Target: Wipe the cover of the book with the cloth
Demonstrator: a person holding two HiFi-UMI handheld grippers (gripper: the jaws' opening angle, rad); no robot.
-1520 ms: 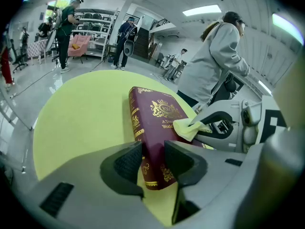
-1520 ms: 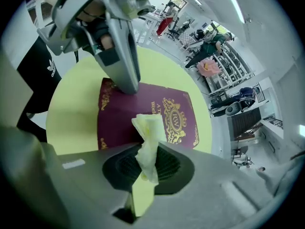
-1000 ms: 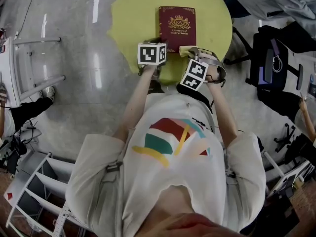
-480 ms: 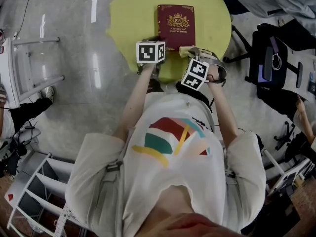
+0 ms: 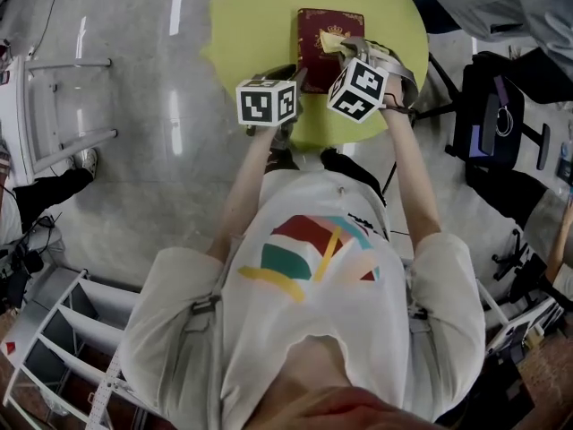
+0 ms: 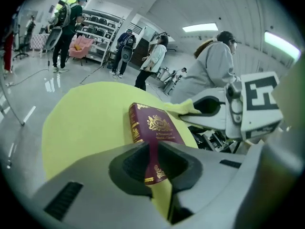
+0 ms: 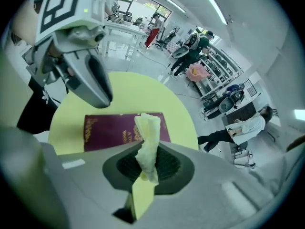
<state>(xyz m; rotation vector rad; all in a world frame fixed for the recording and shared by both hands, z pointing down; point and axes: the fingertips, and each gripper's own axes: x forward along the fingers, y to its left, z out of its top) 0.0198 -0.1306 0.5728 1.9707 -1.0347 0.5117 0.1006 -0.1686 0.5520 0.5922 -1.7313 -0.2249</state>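
Note:
A burgundy book (image 5: 318,43) with gold print lies on the round yellow table (image 5: 251,25). My left gripper (image 5: 288,81) is at the book's near left corner. In the left gripper view its jaws have just been closing, and the book's corner (image 6: 153,159) is pinched between them. My right gripper (image 5: 346,50) hangs over the cover's right side, shut on a crumpled pale yellow cloth (image 7: 147,142). The cloth stands up between the jaws above the book (image 7: 109,130). Each gripper shows in the other's view: the right gripper (image 6: 224,113) and the left gripper (image 7: 83,75).
A white chair (image 5: 54,106) stands on the floor at the left and a black office chair (image 5: 492,115) at the right. White shelving (image 5: 54,356) is at the bottom left. Several people stand in the room beyond the table (image 6: 66,23).
My right gripper carried the cloth from the table's near edge forward over the book's cover. My left gripper rose a little and closed on the book's near corner.

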